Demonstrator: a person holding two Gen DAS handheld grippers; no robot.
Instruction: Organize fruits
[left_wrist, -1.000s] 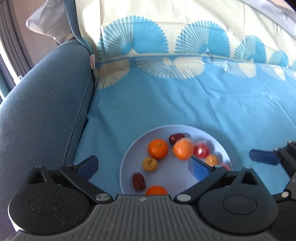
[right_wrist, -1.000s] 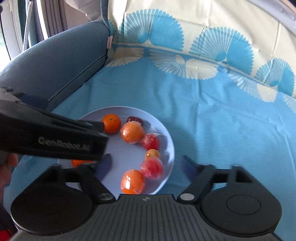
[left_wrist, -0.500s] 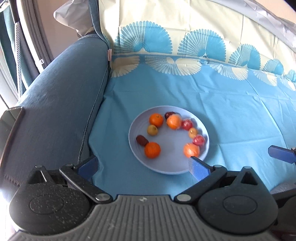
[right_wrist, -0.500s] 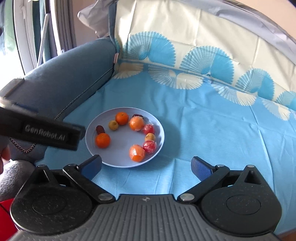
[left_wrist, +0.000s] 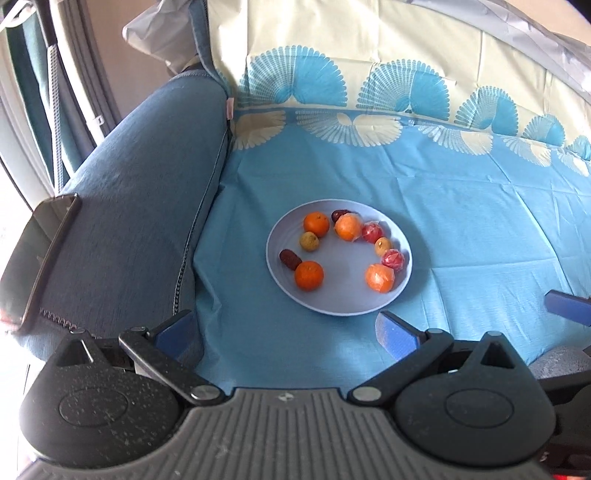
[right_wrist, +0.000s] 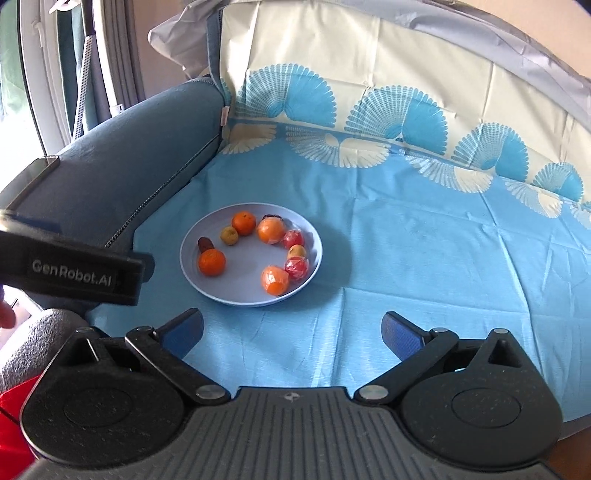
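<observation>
1. All the fruits (left_wrist: 341, 251) lie ringed on the lilac plate (left_wrist: 332, 308), on the blue sofa cover (left_wrist: 461, 229).
2. My left hand-held gripper (left_wrist: 284, 332) and right hand-held gripper (right_wrist: 291, 332) stand wide apart, empty, near the plate; the right's jaws have just been opening.
3. Judgement: task appears complete; nothing left loose.

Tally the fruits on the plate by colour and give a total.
Orange: 4, such as the near-left one
Red, wrapped: 2, such as the near one
Yellowish: 2, such as the left one
Dark brown-red: 2, such as the left one
Total: 10, all on the plate
</observation>
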